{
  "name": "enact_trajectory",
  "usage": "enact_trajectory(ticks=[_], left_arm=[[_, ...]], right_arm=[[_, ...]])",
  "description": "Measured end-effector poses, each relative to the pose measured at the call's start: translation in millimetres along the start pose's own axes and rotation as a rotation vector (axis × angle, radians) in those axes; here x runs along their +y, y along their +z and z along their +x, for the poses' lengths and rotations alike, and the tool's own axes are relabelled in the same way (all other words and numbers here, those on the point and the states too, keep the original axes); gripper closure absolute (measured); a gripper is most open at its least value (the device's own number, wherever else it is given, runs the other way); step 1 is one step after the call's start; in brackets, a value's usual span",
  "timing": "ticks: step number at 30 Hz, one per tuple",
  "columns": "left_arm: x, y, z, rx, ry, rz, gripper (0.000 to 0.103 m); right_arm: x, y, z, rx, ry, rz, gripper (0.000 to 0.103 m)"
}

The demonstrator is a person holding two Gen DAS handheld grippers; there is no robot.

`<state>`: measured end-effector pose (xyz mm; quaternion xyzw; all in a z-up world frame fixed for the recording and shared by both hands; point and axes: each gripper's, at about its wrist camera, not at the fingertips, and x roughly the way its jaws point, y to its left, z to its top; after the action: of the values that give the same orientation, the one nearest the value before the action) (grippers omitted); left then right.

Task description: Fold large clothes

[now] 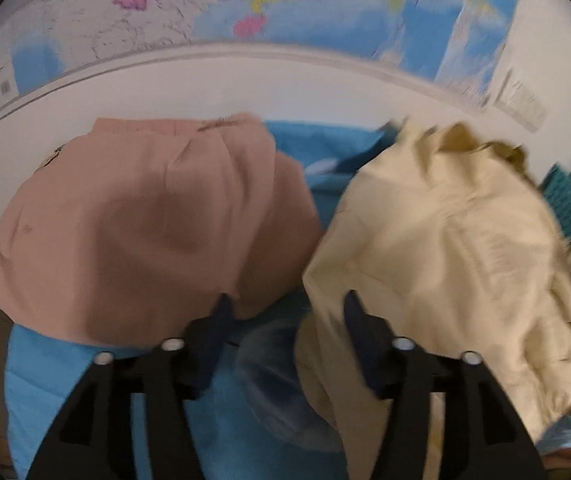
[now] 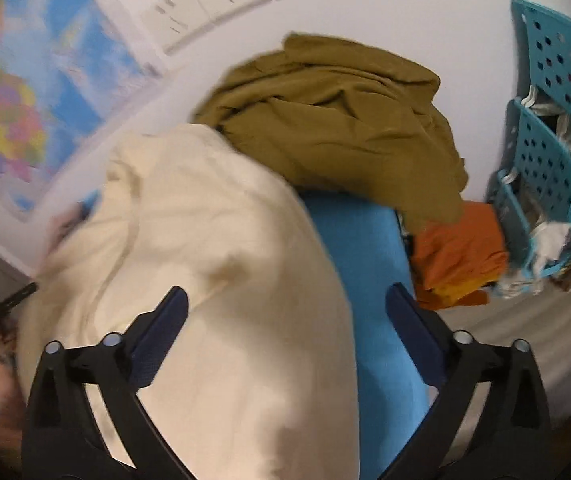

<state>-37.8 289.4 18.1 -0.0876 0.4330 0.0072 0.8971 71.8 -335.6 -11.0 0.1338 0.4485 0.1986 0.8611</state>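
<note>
Soft indoor light, motion blur throughout — fisheye bending, dark vignette at edges.

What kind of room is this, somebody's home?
Probably a home room used for laundry: loose clothes, a cream garment and an olive one, lie on a blue-covered surface, beside a wall map and a teal basket.

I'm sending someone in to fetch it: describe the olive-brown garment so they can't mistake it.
Find the blue-covered surface by the white wall with the map. At its far end, against the wall, lies the olive-brown garment, crumpled. It is darker than the cream garment beside it, duller than the orange clothes.
</note>
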Motion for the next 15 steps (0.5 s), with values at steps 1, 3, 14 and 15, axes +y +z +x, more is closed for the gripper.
enact_trajectory(ticks=[1, 3, 14, 15], left_arm=[[-1.8, -5.7, -8.1, -0.006, -0.024, 0.008, 0.042], [-12.6, -18.1, -13.2, 0.005, -0.056, 0.021, 0.037], [-52.6, -41.3, 9.9, 0.062, -0.028, 0.081, 0.079], [-49.7, -39.0, 9.1, 0.050, -0.010, 0.068, 0.082]], right_arm=[[-2.6, -13.3, -7.3, 0.009, 0.024, 0.002, 0.005], [-7.6, -31.9, -13.1, 0.042, 0.012, 0.003, 0.005], [-12.8, -49.6, -61.7, 0.006, -0.042, -0.055, 0.099], [-18.3, -41.5, -74.5, -0.038, -0.069, -0.035, 0.099]])
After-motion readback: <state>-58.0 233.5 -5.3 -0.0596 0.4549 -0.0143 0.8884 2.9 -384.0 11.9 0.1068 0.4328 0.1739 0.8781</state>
